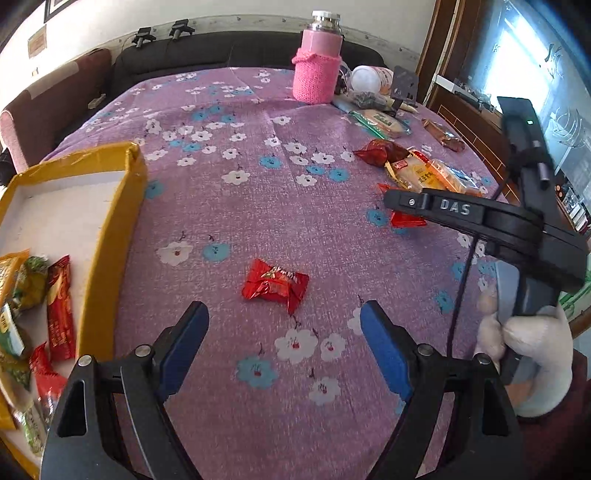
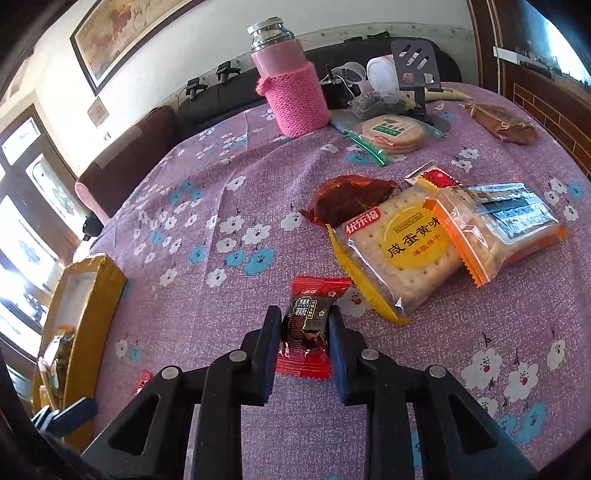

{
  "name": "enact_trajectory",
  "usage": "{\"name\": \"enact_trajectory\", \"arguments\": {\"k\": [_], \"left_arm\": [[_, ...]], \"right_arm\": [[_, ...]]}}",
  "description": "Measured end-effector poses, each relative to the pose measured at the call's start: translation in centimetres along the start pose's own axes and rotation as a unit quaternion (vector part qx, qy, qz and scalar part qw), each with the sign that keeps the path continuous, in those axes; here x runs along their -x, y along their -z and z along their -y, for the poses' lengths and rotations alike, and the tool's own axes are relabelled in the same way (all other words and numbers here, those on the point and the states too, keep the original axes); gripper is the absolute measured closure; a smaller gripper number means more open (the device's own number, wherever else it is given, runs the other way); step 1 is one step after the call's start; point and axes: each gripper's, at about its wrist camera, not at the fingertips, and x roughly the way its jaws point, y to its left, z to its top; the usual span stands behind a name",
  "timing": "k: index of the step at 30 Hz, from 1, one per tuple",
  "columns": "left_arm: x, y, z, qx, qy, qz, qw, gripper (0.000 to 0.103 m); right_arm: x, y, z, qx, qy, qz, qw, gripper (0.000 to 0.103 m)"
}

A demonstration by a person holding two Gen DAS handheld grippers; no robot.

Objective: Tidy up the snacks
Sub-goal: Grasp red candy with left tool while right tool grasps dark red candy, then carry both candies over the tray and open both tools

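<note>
two cracker packs [image 2: 402, 254] beside right claw [image 2: 304, 325]

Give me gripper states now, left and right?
Left gripper: jaws open, empty, above a red candy.
Right gripper: jaws closed on a red brown-sugar candy packet.

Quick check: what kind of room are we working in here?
Probably a home living room: a sofa behind the floral-clothed table, a framed painting on the wall, and a knit-sleeved flask.
</note>
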Motion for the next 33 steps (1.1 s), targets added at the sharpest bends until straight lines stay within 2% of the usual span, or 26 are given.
{"name": "enact_trajectory", "arguments": {"k": [1, 3, 4, 6, 9, 15, 20, 27, 30, 33], "left_arm": [[-0.7, -0.2, 0.0, 0.000, 0.007, -0.003, 1.0000, 0.022], [-2.0, -0.8, 0.0, 0.001, 0.005, -0.012, 0.9999, 0.040], [-2.1, -1.0, 0.1, -0.006, -0.004, -0.005, 1.0000, 0.042], [-2.5, -1.2, 0.5, -0.024, -0.021, -0.002, 0.9995, 0.063], [-2.5, -1.1, 0.9, -0.039, -0.034, -0.001, 0.9987, 0.080], [-0.1, -1.0, 0.5, -0.026, -0.025, 0.027, 0.9990, 0.080], [5.1, -0.3, -1.4, 0.004, -0.014, 0.071, 0.9974, 0.080], [12.7, 3.2, -8.7, 0.100, -0.032, 0.129, 0.9860, 0.080], [14.0, 4.8, -12.0, 0.136, -0.055, 0.137, 0.9796, 0.080], [14.2, 6.4, -14.6, 0.165, -0.070, 0.134, 0.9745, 0.080]], "right_arm": [[0.1, -0.1, 0.0, -0.003, -0.010, -0.001, 1.000, 0.077], [0.4, -0.1, 0.0, -0.006, -0.022, -0.001, 1.000, 0.077], [0.5, -0.2, -0.1, -0.006, -0.027, 0.000, 1.000, 0.077], [0.6, -0.3, -0.2, -0.006, -0.033, 0.001, 0.999, 0.077], [0.8, -0.4, -0.3, -0.008, -0.041, 0.001, 0.999, 0.077], [1.6, -0.3, -0.8, -0.003, -0.050, 0.015, 0.999, 0.077], [2.6, -0.1, -1.7, 0.009, -0.071, 0.031, 0.997, 0.078], [4.4, 1.2, -5.2, 0.049, -0.117, 0.048, 0.991, 0.078], [4.9, 2.2, -7.9, 0.078, -0.119, 0.050, 0.989, 0.078], [5.3, 3.8, -11.2, 0.100, -0.143, 0.031, 0.984, 0.078]]}}
